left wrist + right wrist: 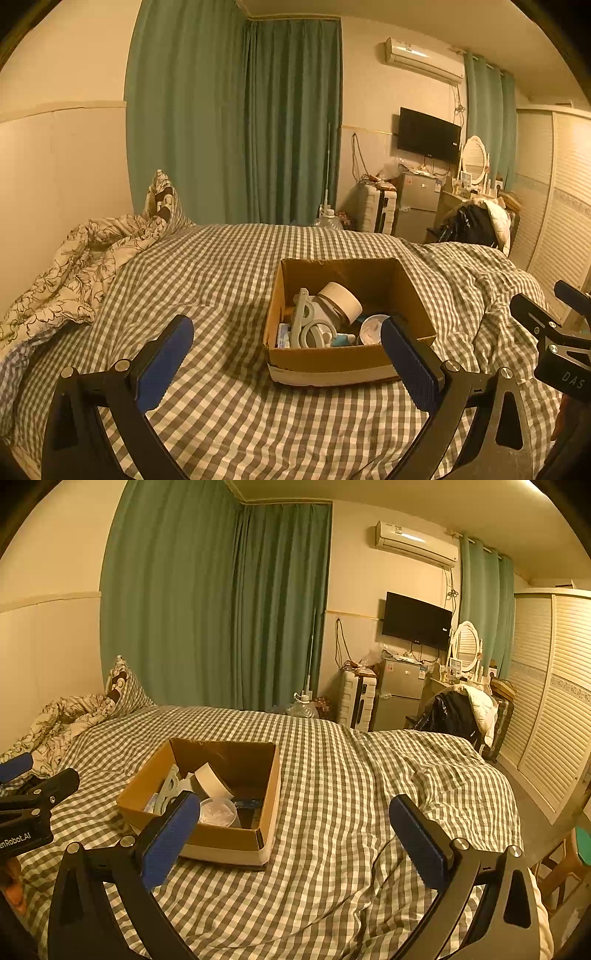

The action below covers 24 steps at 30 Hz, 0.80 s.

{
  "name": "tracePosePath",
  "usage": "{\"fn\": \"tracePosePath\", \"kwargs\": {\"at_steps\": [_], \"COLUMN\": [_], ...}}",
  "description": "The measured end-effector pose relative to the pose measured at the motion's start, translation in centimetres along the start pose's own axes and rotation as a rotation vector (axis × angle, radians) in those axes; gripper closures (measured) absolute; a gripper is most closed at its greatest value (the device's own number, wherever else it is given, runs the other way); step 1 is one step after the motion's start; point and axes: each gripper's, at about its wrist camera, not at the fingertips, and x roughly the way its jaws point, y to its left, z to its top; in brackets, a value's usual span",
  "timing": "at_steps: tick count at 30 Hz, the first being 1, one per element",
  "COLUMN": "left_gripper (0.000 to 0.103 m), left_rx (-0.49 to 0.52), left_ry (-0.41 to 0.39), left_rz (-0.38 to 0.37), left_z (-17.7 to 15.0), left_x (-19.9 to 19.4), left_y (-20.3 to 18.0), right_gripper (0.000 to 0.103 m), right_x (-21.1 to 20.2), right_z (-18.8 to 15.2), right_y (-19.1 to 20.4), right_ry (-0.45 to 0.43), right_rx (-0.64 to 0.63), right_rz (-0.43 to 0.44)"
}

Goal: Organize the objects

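An open cardboard box (332, 363) stands on the checked bed (221, 280). It holds a wide tape roll (341, 301), a grey tape dispenser (308, 325), a round white lid (371, 328) and small packets. My left gripper (286, 356) is open and empty, just in front of the box's near left corner. The box also shows in the right wrist view (225, 843), with the tape roll (212, 781) inside. My right gripper (295, 830) is open and empty, to the right of the box above the bedding.
A crumpled floral quilt (74, 273) and pillow lie at the bed's left. Beyond the bed stand green curtains, a suitcase (356, 701), a small fridge (399, 694), a chair with clothes (461, 709) and a louvred wardrobe (550, 701).
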Motion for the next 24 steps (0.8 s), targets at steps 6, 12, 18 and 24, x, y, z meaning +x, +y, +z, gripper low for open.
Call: {"fn": "tracePosePath", "kwargs": {"at_steps": [6, 12, 18, 24], "left_gripper": [0.000, 0.000, 0.000, 0.000], "left_rx": [0.004, 0.005, 0.011, 0.010], "left_ry": [0.001, 0.002, 0.002, 0.005], "left_rz": [-0.001, 0.003, 0.006, 0.008], "left_z": [-0.05, -0.07, -0.15, -0.13], "left_x": [-0.03, 0.01, 0.04, 0.07], "left_y": [-0.03, -0.12, -0.12, -0.05], "right_gripper": [0.000, 0.000, 0.000, 0.000], "right_x": [0.03, 0.02, 0.03, 0.26], "right_z": [-0.13, -0.21, -0.22, -0.36], "right_y": [0.24, 0.55, 0.66, 0.80], "right_ry": [0.002, 0.002, 0.002, 0.004], "right_rx": [-0.005, -0.009, -0.010, -0.011], "right_rz": [0.003, 0.008, 0.008, 0.012]}}
